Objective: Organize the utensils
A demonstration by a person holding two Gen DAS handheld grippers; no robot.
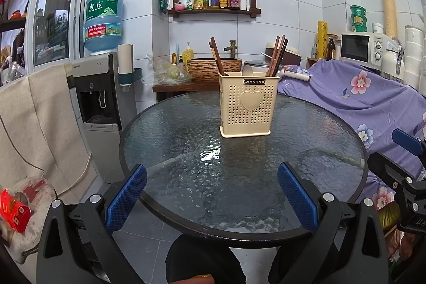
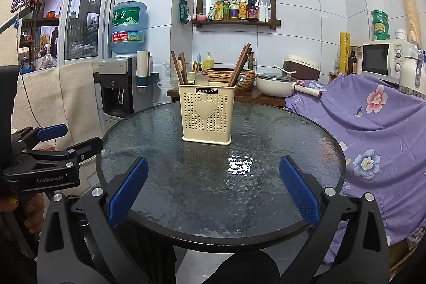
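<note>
A cream perforated utensil holder (image 1: 247, 105) with a heart on its front stands upright on the far half of the round glass table (image 1: 165, 140). Brown chopsticks (image 1: 217, 57) lean out at its left and right, and a metal spoon (image 1: 247, 70) sits between them. The holder also shows in the right wrist view (image 2: 206, 113), with chopsticks (image 2: 241, 64) and spoon (image 2: 201, 80). My left gripper (image 1: 211, 192) is open and empty, over the table's near edge. My right gripper (image 2: 213, 190) is open and empty, also over the near edge (image 2: 149, 129).
A purple floral cloth (image 1: 367, 103) covers furniture right of the table. A water dispenser (image 1: 98, 87) stands at the left. A wooden counter with a basket (image 1: 213, 68) and a pot (image 2: 274, 84) lies behind. The other gripper shows at the right edge (image 1: 407, 177) and left edge (image 2: 45, 159).
</note>
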